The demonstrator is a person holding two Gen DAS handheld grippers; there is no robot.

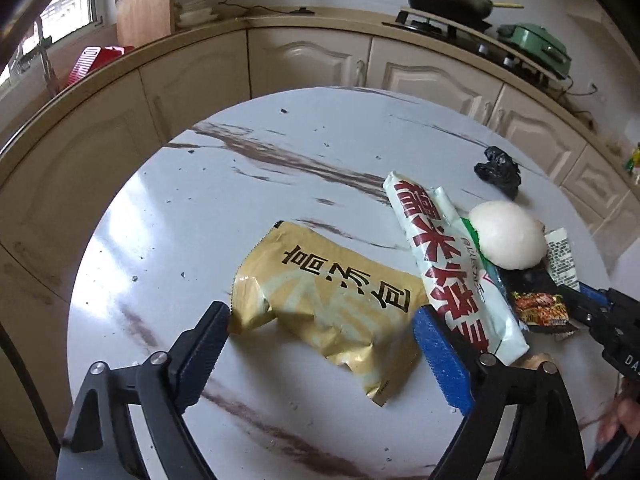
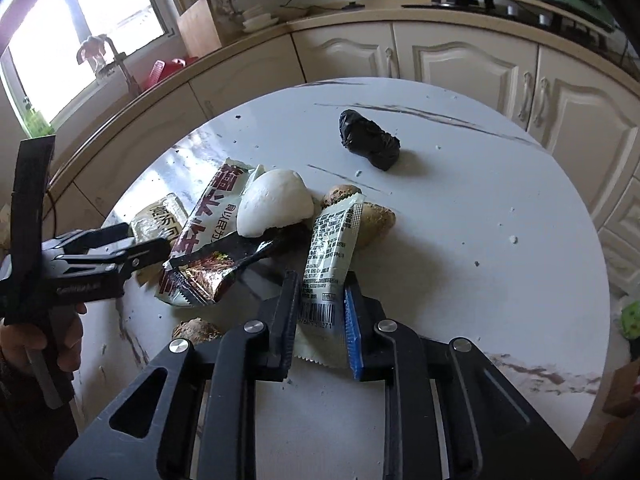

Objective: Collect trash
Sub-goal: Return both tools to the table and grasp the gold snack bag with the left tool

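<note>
A gold packet (image 1: 320, 300) lies on the round marble table (image 1: 280, 160). My left gripper (image 1: 322, 320) straddles it, open, with a pad at each edge. My right gripper (image 2: 322, 284) is shut on the barcode end of a white printed sachet (image 2: 332, 248), whose far end rests on a brown lump (image 2: 378, 220). Piled between the grippers are a white-green wrapper with red characters (image 1: 452, 272), a white rounded lump (image 2: 276, 204) and a dark snack wrapper (image 2: 216, 268). A crumpled black bag (image 2: 368, 144) lies apart, farther back.
Another brown lump (image 2: 196, 330) sits near the table's front edge. Cream cabinets (image 1: 320, 60) curve behind the table, with a stove and wok (image 1: 448, 0), a green appliance (image 1: 536, 44) and a red basket (image 1: 96, 60) on the counter. A hand (image 2: 60, 332) holds the left gripper's handle.
</note>
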